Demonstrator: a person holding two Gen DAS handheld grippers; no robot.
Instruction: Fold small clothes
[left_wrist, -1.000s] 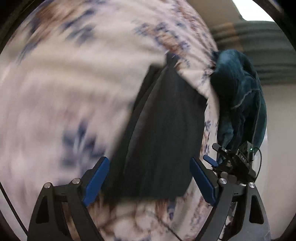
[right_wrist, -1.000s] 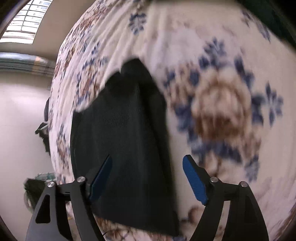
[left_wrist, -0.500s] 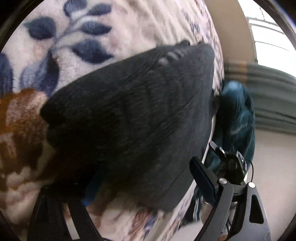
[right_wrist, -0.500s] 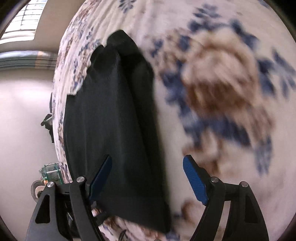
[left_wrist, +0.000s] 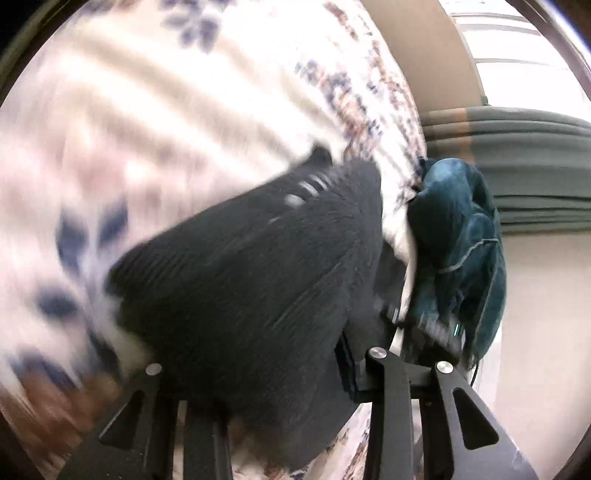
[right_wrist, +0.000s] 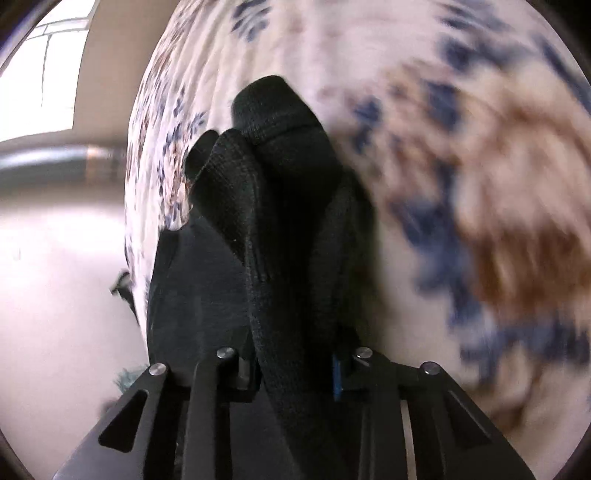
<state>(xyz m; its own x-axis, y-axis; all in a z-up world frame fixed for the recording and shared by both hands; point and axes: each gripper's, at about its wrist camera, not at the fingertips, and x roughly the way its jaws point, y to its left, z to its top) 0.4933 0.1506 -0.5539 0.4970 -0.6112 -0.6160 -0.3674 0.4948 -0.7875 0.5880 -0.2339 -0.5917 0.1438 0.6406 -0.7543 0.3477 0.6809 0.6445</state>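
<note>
Both tools, left (left_wrist: 273, 373) and right (right_wrist: 291, 369), were pinching the black ribbed knit garment (left_wrist: 251, 280) on the floral fleece blanket (left_wrist: 147, 110); you needed level hands, carrying toward twelve o'clock.

Right tongs (right_wrist: 295, 369) clamped on bunched black garment (right_wrist: 273, 206) over floral blanket (right_wrist: 461, 166).

**A bedroom at home**

A soft floral blanket (left_wrist: 192, 122), cream with navy leaves and brown blooms, covers a bed-like surface that fills both views. At its far edge lies a crumpled teal garment (left_wrist: 458, 236). Behind hang grey-green pleated curtains (left_wrist: 528, 155) beside a bright window (left_wrist: 517, 40), with plain pale walls (right_wrist: 55, 258).
</note>
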